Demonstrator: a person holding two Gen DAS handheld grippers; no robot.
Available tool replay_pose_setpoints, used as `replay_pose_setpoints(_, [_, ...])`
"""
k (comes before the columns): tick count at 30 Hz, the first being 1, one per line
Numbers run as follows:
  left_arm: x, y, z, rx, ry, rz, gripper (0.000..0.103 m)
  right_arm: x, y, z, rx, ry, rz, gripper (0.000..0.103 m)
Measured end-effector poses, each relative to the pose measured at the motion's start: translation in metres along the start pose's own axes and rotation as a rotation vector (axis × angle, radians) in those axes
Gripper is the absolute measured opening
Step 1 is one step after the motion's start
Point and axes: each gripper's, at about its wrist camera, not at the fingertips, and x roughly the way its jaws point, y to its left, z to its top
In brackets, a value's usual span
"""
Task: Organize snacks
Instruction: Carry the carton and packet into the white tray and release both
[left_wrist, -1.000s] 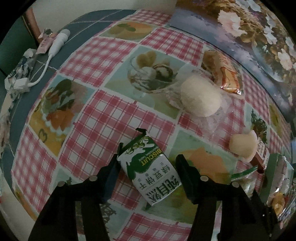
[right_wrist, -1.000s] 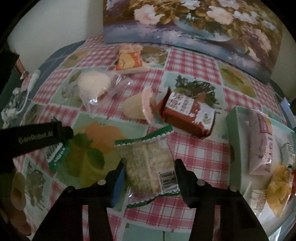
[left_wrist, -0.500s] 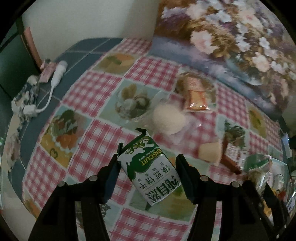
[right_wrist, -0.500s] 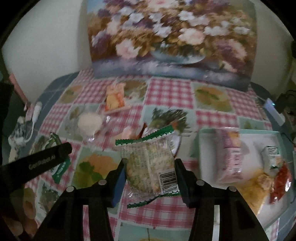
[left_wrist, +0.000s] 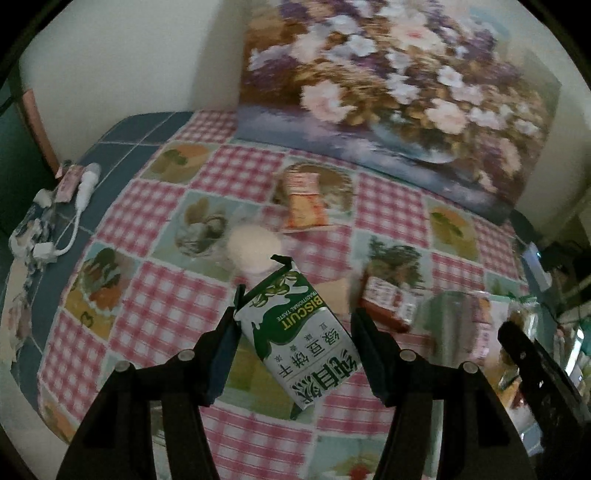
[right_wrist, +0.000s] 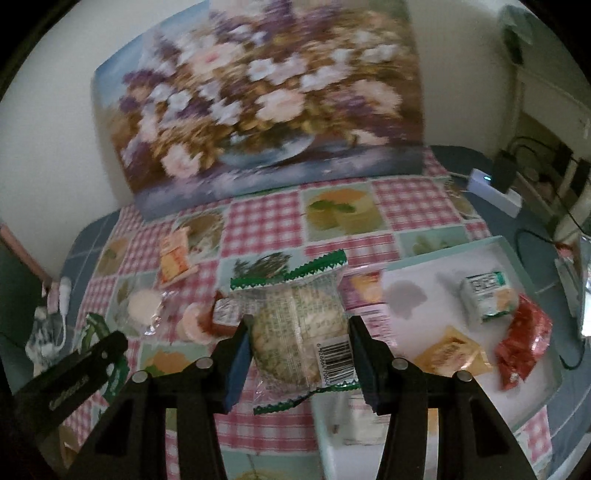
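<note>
Two snacks are up off the table at once. Left gripper (left_wrist: 293, 347) has its jaws clamped on a green-and-white biscuit packet (left_wrist: 301, 336), held skewed and corner-on. Right gripper (right_wrist: 299, 350) pinches a clear-wrapped round cake with green crimped ends (right_wrist: 295, 328), just short of the pale green tray (right_wrist: 532, 280) holding other snacks. Loose ones lie on the checked tablecloth (left_wrist: 166, 306). That slanted packet could twist free, and slick film may slip.
</note>
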Motion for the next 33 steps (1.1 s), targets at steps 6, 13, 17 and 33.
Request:
replay_pose_setpoints(6, [-0.011, -0.048, -0.010, 0.089, -0.007, -0.047, 0.063, -0.013, -0.052, 0.008, 0.100, -0.035, -0.047, 0.053])
replay_pose_setpoints(13, [-0.019, -0.114, -0.033, 0.233, 0.012, -0.125, 0.063, -0.026, -0.113, 0.011, 0.212, -0.061, -0.108, 0.053])
replay_pose_setpoints(17, [-0.020, -0.142, -0.048, 0.298, 0.042, -0.165, 0.063, -0.029, -0.140, 0.008, 0.260, -0.058, -0.125, 0.053])
replay_pose_setpoints(33, [0.009, -0.186, -0.092, 0.411, 0.219, -0.227, 0.063, 0.008, -0.171, -0.025, 0.322, 0.124, -0.171, 0.054])
